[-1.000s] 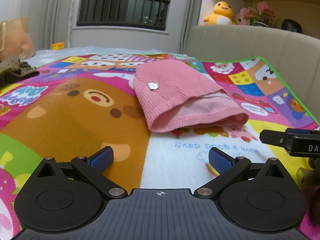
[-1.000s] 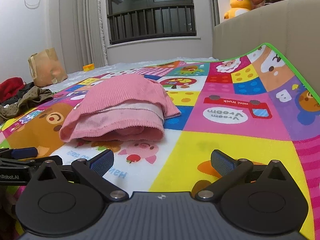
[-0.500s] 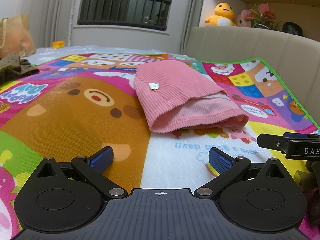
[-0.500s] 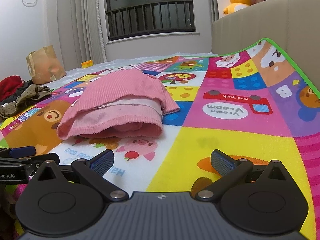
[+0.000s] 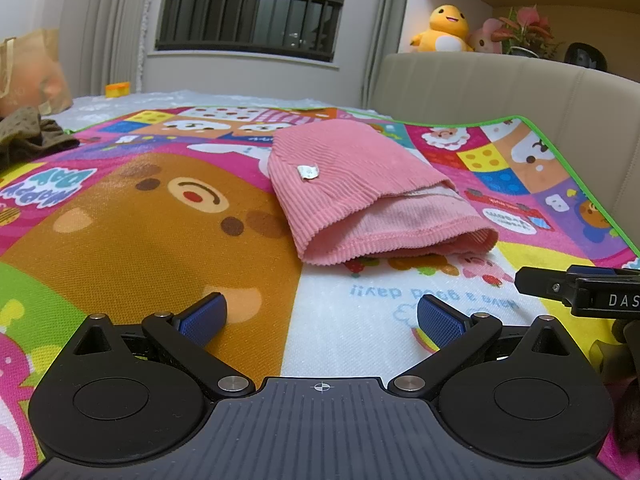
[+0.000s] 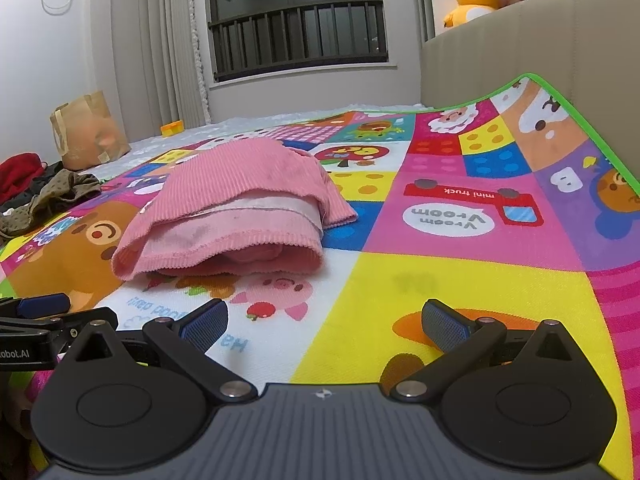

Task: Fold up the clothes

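A pink corduroy garment (image 5: 360, 192) lies folded into a compact bundle on the colourful play mat (image 5: 120, 240); it also shows in the right wrist view (image 6: 236, 208). My left gripper (image 5: 320, 316) is open and empty, low over the mat, short of the bundle's near edge. My right gripper (image 6: 324, 322) is open and empty, in front of the bundle and to its right. The right gripper's tip shows at the right edge of the left wrist view (image 5: 576, 288), and the left gripper's tip at the left edge of the right wrist view (image 6: 44, 312).
An olive garment (image 6: 52, 196) and a red one (image 6: 20, 172) lie in a pile at the far left, by a brown paper bag (image 6: 88, 136). A beige padded headboard (image 5: 520, 92) borders the mat on the right, with plush toys (image 5: 444, 24) on the ledge.
Both grippers have drifted slightly; the pink bundle sits a little differently in each view. Both stay open and the garment has not moved.
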Tool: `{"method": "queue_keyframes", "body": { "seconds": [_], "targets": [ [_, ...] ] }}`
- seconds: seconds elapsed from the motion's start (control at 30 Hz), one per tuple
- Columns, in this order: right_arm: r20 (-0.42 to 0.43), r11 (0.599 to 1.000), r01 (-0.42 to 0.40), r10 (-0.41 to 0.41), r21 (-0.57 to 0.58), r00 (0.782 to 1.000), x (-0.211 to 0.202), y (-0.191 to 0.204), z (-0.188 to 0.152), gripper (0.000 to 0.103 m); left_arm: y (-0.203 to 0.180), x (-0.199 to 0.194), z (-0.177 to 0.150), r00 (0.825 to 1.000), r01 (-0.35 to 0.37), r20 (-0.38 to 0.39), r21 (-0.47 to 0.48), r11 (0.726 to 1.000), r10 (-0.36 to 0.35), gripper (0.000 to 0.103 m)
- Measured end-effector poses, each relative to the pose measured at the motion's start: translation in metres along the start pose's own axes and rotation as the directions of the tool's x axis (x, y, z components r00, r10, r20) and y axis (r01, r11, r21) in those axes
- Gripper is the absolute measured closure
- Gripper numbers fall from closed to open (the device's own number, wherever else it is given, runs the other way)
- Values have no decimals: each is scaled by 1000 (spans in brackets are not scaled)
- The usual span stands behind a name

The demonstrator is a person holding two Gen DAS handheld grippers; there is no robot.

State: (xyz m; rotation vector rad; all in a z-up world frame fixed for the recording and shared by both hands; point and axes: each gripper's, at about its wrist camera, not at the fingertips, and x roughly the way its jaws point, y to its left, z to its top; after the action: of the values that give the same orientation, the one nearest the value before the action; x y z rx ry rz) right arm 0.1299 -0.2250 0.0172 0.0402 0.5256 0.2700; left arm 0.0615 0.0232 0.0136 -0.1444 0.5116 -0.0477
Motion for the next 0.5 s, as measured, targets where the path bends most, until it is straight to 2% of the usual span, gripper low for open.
{"method": "queue_keyframes", "body": {
  "seconds": [0.5],
  "targets": [
    [4, 1000, 8, -8, -7, 1000, -1, 1, 0, 0, 1, 0, 0, 1000, 4, 1, -6, 1000, -4, 0]
  ]
}}
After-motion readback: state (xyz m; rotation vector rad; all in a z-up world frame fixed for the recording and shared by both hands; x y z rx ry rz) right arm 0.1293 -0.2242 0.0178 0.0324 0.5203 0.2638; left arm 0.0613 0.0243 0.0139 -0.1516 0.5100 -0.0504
